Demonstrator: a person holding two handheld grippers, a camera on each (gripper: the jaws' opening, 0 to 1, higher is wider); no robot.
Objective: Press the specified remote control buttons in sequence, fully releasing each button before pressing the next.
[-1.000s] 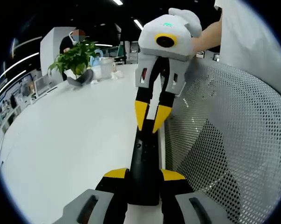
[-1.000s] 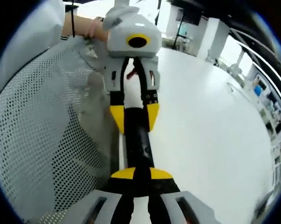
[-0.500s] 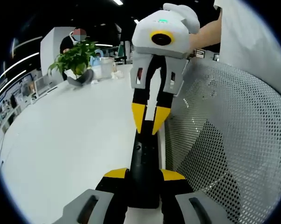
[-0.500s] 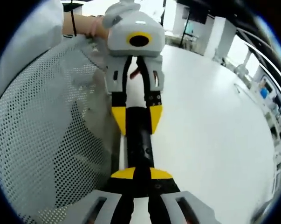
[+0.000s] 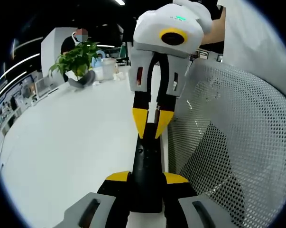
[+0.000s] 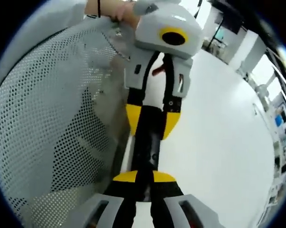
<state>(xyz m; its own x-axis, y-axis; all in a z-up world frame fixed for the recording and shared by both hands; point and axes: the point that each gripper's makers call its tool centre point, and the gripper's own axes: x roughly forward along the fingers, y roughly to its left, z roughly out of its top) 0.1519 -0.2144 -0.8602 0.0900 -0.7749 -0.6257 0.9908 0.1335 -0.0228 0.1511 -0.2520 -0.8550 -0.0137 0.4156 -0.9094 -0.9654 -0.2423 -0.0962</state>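
Bright, even indoor light; sharp at centre, fisheye-bent at the rim.
Ceiling strip lights (image 5: 120, 2) glow at 12 o'clock; the white surface (image 5: 71, 137) glares, with soft faint shadows, and far details blur.

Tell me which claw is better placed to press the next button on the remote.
Right. The left claw is clamped on the black remote, steadying it above the white table. The right claw, tips together, points down at the remote's button face, so it can likely press.

White table (image 5: 62, 142), mesh chair (image 5: 233, 133) (ceiling strip lights)
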